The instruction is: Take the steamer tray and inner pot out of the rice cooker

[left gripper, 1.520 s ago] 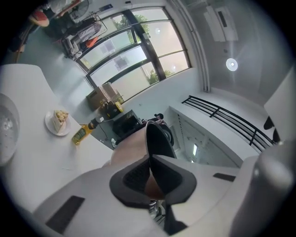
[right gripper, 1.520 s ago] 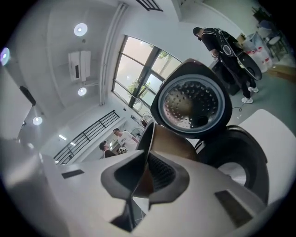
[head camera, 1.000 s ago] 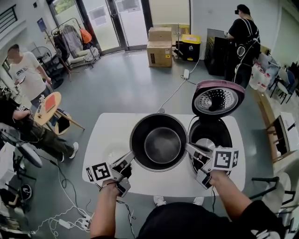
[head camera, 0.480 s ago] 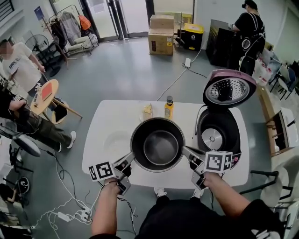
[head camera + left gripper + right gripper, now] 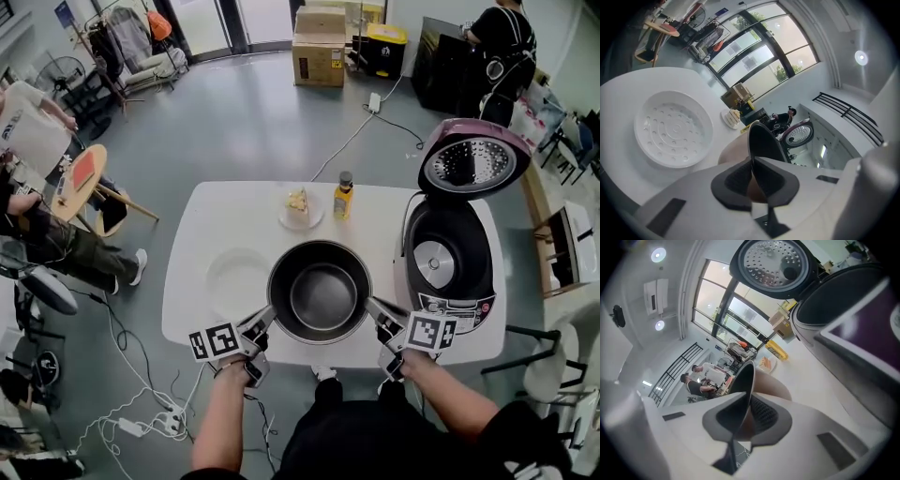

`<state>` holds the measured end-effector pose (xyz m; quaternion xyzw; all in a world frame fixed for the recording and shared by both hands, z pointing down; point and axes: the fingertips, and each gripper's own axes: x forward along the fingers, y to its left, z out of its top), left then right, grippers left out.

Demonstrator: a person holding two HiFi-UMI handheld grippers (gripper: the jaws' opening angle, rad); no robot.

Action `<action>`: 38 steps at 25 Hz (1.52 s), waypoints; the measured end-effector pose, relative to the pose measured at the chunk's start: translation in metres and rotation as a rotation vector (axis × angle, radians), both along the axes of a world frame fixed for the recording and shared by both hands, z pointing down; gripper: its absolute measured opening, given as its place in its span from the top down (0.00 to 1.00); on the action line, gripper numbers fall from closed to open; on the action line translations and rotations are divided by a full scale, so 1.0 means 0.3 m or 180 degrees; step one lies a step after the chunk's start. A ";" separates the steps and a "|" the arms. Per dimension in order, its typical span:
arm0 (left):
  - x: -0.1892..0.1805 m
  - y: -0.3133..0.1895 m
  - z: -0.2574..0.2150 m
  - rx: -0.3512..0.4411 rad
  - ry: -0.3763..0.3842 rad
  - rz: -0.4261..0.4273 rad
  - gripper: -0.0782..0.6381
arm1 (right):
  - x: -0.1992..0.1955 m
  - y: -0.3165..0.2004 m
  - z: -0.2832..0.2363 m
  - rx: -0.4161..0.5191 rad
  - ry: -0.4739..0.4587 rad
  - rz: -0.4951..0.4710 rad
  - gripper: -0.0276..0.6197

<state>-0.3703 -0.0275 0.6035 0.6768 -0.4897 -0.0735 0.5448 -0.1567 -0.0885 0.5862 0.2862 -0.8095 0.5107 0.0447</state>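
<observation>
Pinching the inner pot [image 5: 317,292] by its rim: my left gripper [image 5: 262,325] clamps one side, my right gripper [image 5: 373,309] the opposite. Pot sits over the white table [image 5: 225,211], beside the open rice cooker [image 5: 450,267]; steamer tray [image 5: 236,274] lies just left.

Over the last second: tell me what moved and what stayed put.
The inner pot, held at its rim by the left claw and right claw, sank toward the table, leftward off the rice cooker. Nothing was let go. The steamer tray stayed on the table, the cooker's lid open.
</observation>
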 end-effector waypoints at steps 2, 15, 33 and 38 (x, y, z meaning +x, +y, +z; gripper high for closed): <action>0.003 -0.001 0.027 -0.0038 -0.0011 0.0009 0.86 | 0.005 0.000 0.033 -0.0040 0.0031 0.0039 0.91; 0.000 -0.017 0.111 -0.0101 0.0062 0.0019 0.86 | 0.008 -0.002 0.174 -0.0168 0.0205 0.0155 0.91; -0.077 -0.078 -0.238 0.0719 -0.1680 -0.0204 0.46 | 0.017 -0.098 -0.301 0.2283 0.1102 0.0143 0.71; 0.001 -0.110 -0.477 0.1355 -0.2465 -0.0263 0.48 | -0.004 -0.103 -0.531 0.3030 0.1039 0.0102 0.71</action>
